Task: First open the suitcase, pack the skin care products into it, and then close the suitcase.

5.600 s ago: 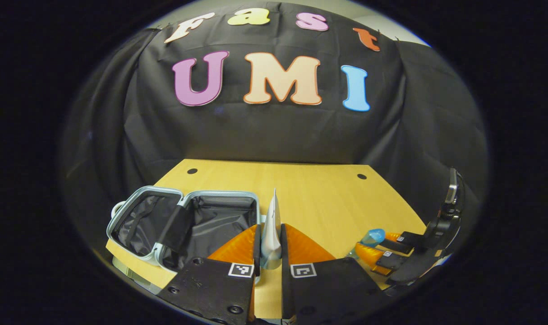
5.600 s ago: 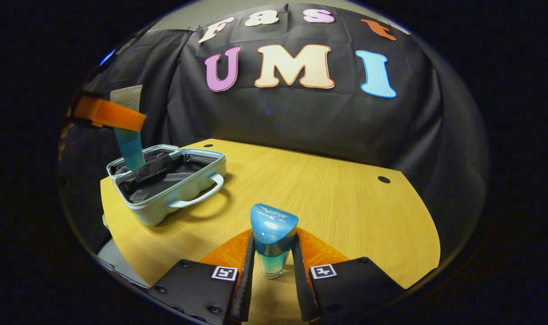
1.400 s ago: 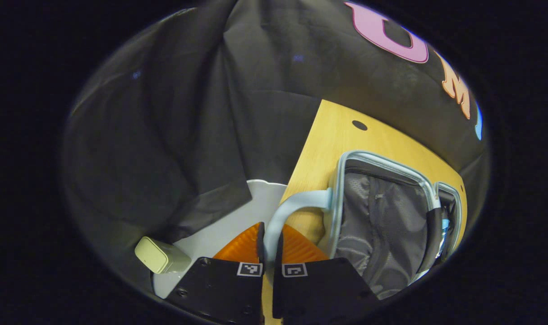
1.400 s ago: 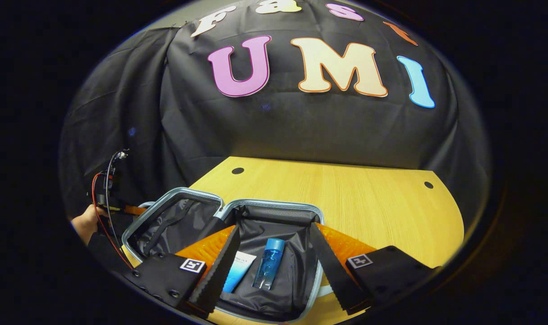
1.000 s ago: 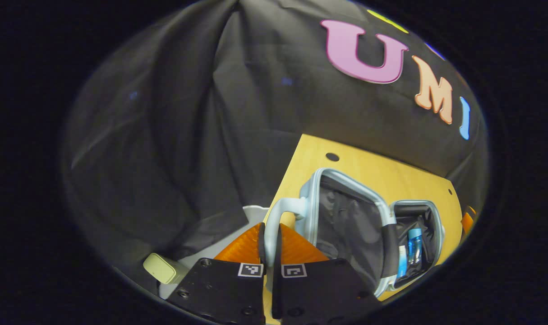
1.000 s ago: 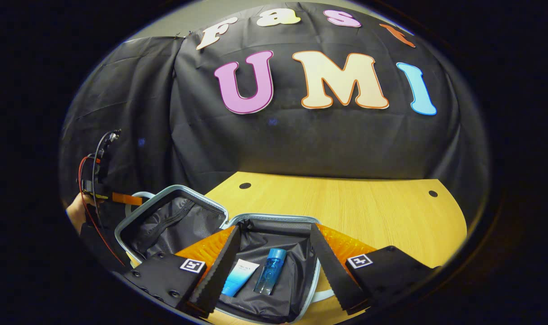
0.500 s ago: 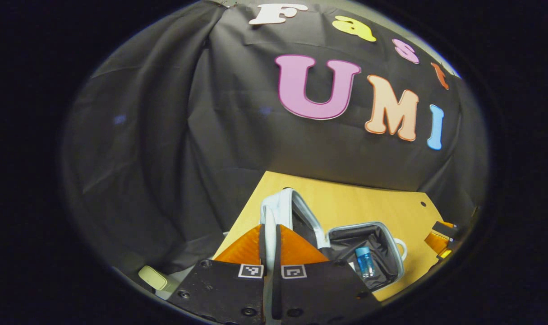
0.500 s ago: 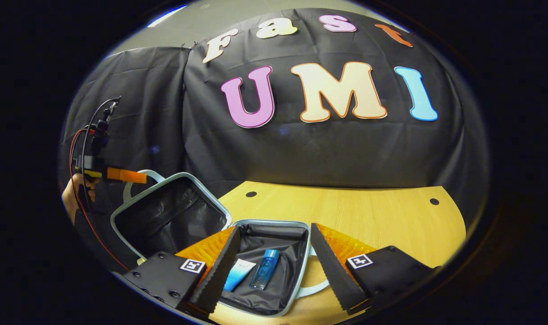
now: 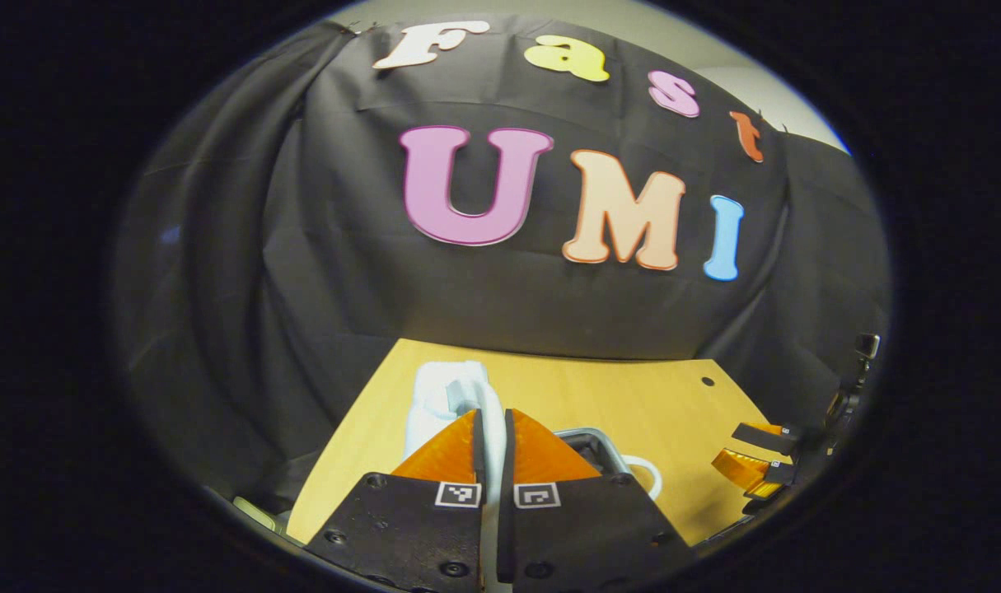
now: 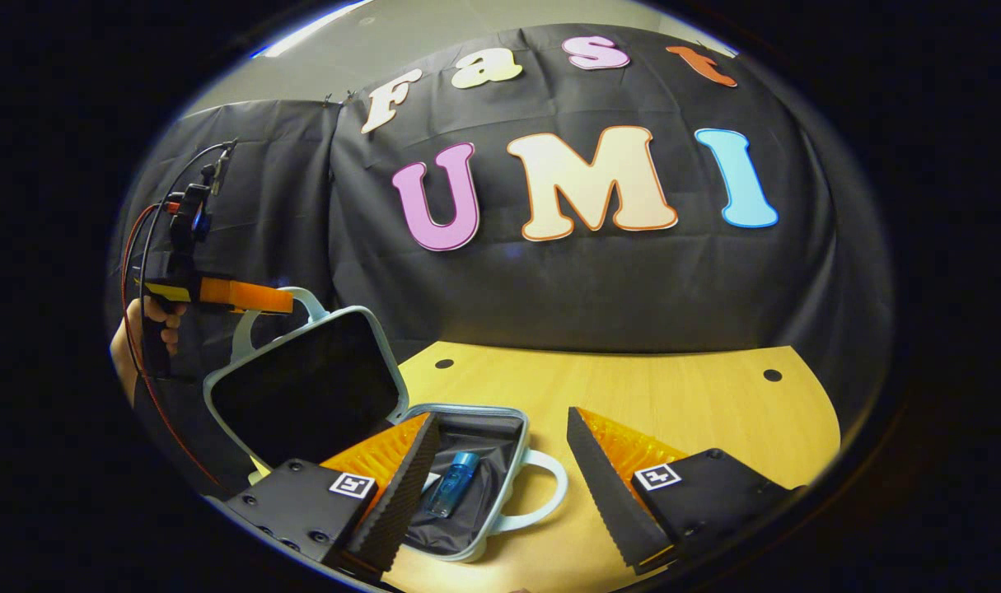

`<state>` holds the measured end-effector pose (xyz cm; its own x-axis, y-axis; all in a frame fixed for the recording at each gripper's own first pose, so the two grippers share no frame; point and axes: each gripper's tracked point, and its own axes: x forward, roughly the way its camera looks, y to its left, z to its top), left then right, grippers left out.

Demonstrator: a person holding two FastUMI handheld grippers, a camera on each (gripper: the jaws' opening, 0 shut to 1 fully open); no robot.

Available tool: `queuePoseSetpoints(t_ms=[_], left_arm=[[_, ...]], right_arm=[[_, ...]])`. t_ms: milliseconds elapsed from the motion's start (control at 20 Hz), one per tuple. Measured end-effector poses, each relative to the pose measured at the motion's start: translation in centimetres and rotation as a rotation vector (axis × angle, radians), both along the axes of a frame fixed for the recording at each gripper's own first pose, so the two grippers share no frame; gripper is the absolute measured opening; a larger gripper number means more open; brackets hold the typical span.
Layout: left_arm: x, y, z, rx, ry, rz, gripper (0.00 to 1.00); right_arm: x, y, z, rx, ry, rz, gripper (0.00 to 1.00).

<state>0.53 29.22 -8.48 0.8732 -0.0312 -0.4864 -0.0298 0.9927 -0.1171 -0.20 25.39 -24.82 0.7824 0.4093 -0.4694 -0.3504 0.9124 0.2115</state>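
The pale blue suitcase stands half open on the wooden table (image 10: 648, 395). Its lid (image 10: 302, 391) is raised and tilts over the base (image 10: 500, 494). My left gripper (image 9: 492, 412) is shut on the lid's handle (image 9: 455, 391); from the right gripper view this gripper (image 10: 279, 301) holds the handle (image 10: 311, 301) at the lid's top, with a hand (image 10: 150, 325) behind it. A blue bottle (image 10: 452, 482) lies in the black-lined base. My right gripper (image 10: 501, 413) hangs open just in front of the base, holding nothing. It shows far right as the right gripper (image 9: 755, 457).
The base's own handle (image 10: 545, 494) sticks out toward the table's middle. Bare tabletop (image 9: 615, 387) stretches right of the suitcase. A small cream box (image 9: 257, 512) sits low beyond the table's left edge. Red and black cables (image 10: 142, 247) trail from the left gripper.
The left gripper has swung the lid by its handle from lying flat up to a steep tilt over the base. The right gripper stayed open and eased back to the right.
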Motion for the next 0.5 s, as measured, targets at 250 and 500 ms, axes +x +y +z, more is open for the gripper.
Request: queuePoseSetpoints(t_ms=[250,500], left_arm=[[1.7,-6.5,-0.8,-0.078,0.0,-0.094,0.0],[2.4,-12.1,-3.1,-0.148,0.046,-0.178,0.01]], right_arm=[[-0.2,-4.4,0.5,-0.023,-0.007,-0.052,0.98],[-0.4,-8.3,0.6,-0.039,0.001,-0.108,0.98]])
